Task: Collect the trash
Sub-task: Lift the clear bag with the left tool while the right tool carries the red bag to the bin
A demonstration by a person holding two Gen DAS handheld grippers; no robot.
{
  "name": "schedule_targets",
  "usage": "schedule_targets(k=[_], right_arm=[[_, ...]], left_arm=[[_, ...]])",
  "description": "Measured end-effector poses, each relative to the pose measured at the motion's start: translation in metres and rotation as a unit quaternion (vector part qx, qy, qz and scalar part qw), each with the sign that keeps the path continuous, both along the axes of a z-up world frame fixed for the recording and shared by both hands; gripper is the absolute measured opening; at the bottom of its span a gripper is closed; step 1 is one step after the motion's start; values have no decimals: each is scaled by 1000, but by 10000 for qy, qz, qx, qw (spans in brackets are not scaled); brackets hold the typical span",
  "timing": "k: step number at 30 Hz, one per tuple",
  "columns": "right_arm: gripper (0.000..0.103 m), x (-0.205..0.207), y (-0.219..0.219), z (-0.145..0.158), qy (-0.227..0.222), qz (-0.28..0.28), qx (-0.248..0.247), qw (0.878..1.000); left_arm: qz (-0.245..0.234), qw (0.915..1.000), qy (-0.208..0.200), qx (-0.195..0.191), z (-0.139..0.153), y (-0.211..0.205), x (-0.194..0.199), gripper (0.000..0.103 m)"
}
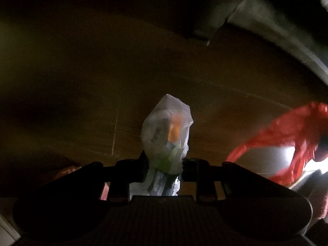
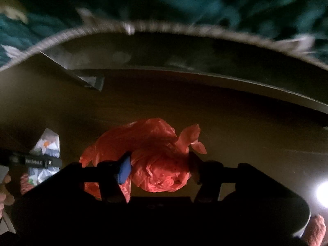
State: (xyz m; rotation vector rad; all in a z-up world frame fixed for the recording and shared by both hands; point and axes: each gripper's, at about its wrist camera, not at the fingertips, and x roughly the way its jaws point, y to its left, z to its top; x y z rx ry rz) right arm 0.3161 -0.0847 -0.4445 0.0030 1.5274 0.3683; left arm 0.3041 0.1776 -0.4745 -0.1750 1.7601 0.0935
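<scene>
Wood, dim and brown, fills most of both frames: a tabletop (image 1: 82,82) seen from close up, with a pale scratch low and left of centre in the left wrist view. Along the top of the right wrist view runs a teal patterned rug (image 2: 205,6) with a pale fringed edge, blurred. A grey angled bar (image 2: 82,78) crosses the upper left of that frame, and the same kind of bar shows at the upper right of the left wrist view.

Next in size is the red plastic bag (image 2: 157,164), crumpled, in the lower centre of the right wrist view. My right gripper (image 2: 160,168) is clamped on it, with 1 finger pressing each side and a knotted tail sticking out toward the upper right. In the left wrist view the same bag (image 1: 287,135) streaks across the right edge, blurred.

Smaller is the clear plastic bag (image 1: 166,131) in the lower centre of the left wrist view, showing orange and green scraps inside. My left gripper (image 1: 164,164) pinches it tight at the neck, the bulk of it standing beyond the fingertips. It appears again at the lower left of the right wrist view.
</scene>
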Motion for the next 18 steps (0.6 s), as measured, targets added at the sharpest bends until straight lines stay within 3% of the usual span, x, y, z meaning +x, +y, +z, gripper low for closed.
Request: schedule_targets(k=[9, 18], right_arm=[[56, -19, -47, 138, -616, -194, 287, 9975], [57, -38, -73, 286, -1590, 142, 589, 9854]], left_arm=[[114, 9965, -822, -96, 128, -1, 1, 26], [268, 9782, -2035, -301, 312, 4, 8, 26]])
